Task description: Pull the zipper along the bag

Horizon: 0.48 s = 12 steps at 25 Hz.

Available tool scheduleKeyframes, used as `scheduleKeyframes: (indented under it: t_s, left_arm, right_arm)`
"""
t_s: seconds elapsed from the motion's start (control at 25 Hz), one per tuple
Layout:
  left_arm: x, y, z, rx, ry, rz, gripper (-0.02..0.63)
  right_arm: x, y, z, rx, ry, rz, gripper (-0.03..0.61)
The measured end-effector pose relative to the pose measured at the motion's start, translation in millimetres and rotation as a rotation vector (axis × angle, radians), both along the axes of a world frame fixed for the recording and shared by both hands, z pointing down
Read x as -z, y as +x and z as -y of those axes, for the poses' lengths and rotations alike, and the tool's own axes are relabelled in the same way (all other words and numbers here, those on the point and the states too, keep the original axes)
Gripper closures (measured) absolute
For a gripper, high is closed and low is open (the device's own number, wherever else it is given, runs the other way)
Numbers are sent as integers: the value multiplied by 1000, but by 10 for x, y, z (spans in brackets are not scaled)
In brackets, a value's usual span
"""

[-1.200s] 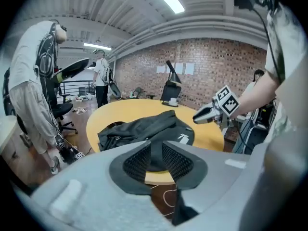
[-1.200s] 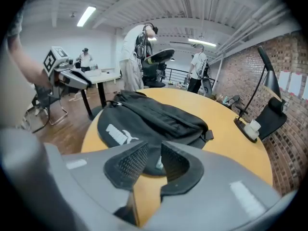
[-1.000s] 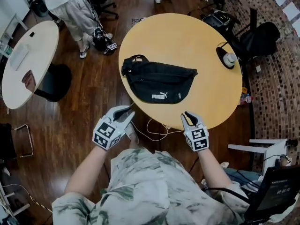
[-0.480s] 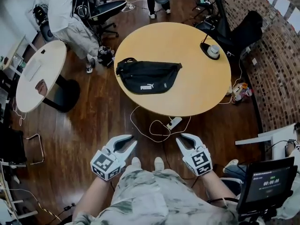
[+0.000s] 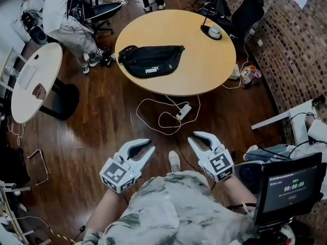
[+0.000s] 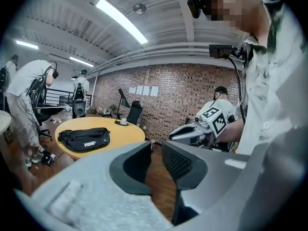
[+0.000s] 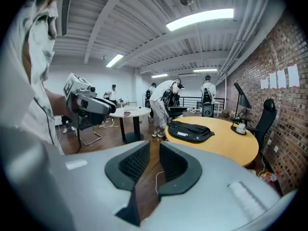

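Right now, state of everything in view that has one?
left gripper: jaws apart, empty
right gripper: jaws apart, empty
bag: flat on round table, not held; open or closed, cannot tell
screen: lit

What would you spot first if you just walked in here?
A round yellow table stands at the top of the head view, a black bag lying on its left part. Nearer the person, the left tongs and right tongs hang open and empty above the dark wooden floor, short of the table.
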<state>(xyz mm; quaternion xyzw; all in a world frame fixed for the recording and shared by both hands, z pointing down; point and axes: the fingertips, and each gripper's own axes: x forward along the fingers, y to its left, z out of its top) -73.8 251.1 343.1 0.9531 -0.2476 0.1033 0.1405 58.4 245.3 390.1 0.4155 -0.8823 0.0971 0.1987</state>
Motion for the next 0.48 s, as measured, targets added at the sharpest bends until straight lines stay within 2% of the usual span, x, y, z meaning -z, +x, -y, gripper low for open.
scheduleKeyframes:
  t_s: [0.16, 0.28, 0.4, 0.48]
  left_arm:
    - [-21, -338, -613, -30, -7, -12, 538]
    - [-77, -496, -1046, -56, -24, -22, 538]
    - [-110, -508, -1348, -82, -54, -27, 538]
    - [-67, -499, -1446, -77, -39, -22, 540]
  right_arm:
    - [151, -437, -584, 9, 23, 33, 506]
    - [256, -619, -1032, 1, 27, 36, 506]
    - [335, -683, -1360, -19, 23, 32, 506]
    - [341, -696, -1521, 1, 27, 33, 508]
